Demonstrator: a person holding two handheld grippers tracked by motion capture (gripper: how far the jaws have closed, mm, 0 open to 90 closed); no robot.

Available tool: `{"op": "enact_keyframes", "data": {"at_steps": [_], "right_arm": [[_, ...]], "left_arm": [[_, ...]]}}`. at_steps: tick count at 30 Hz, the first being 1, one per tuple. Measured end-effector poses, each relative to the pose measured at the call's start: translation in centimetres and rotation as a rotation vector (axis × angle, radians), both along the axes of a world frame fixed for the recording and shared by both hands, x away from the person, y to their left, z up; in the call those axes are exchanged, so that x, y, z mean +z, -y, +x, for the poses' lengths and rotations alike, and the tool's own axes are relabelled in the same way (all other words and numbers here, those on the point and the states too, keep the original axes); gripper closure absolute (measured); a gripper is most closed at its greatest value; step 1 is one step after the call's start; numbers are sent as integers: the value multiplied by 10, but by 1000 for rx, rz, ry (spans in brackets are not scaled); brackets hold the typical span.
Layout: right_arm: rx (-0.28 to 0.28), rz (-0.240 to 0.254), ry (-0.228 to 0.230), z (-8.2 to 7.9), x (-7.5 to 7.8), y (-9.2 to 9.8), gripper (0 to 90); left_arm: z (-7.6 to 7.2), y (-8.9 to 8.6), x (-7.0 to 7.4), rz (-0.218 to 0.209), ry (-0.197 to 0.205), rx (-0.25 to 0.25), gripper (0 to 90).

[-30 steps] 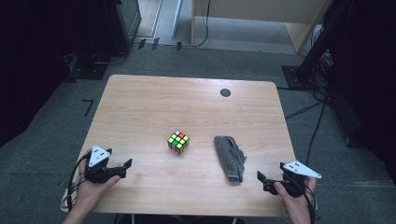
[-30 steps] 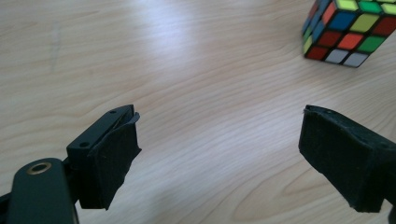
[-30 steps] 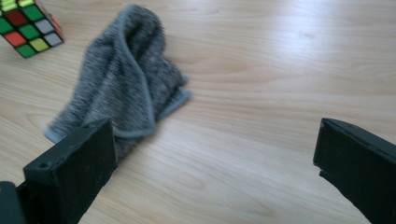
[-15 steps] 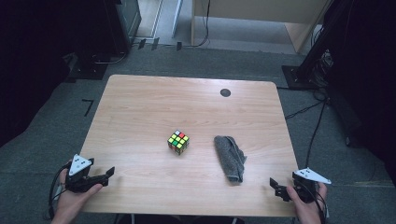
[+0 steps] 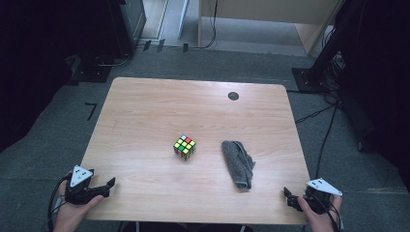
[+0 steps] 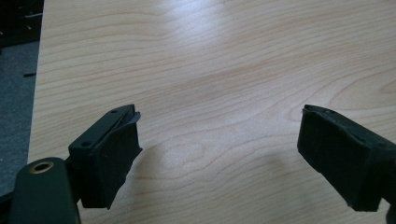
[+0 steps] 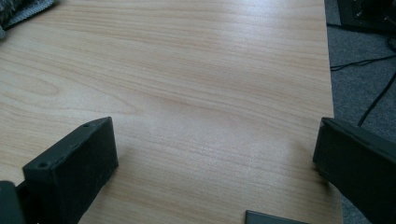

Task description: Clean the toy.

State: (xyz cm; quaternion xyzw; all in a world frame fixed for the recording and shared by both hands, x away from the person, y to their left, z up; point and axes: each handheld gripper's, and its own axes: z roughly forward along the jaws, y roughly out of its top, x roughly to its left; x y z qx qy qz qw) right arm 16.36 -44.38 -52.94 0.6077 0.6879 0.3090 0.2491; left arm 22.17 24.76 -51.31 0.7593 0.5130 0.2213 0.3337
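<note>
Floor: I see grey carpet (image 5: 58, 130) all round.
Table: my light wooden table (image 5: 159, 111) stands central.
Far: pale wooden cabinet (image 5: 270, 14).
Right: dark stand (image 5: 333, 53), trailing cables (image 5: 324, 113).

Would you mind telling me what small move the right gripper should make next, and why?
Probably a short reach forward and inward toward the grey cloth. The right gripper sits at the table's near corner with its jaws open and nothing between them, and the cloth lies nearest to it, beside the puzzle cube.
</note>
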Motion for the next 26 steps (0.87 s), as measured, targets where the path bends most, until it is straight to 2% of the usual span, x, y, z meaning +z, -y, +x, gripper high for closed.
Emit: {"op": "enact_keyframes", "data": {"at_steps": [5,7,10,26], "right_arm": [[18,1,8,-1,-1,2,0],[11,-2,6,-1,-1,1,0],[7,1,11,-1,-1,1,0],[9,2,23,-2,-2,1,0]], "left_arm": [[0,4,-4,41,-12,-12,130],[1,5,-4,43,-16,-11,131],[2,4,-4,32,-27,-6,129],[2,3,-4,26,-28,-6,133]]}}
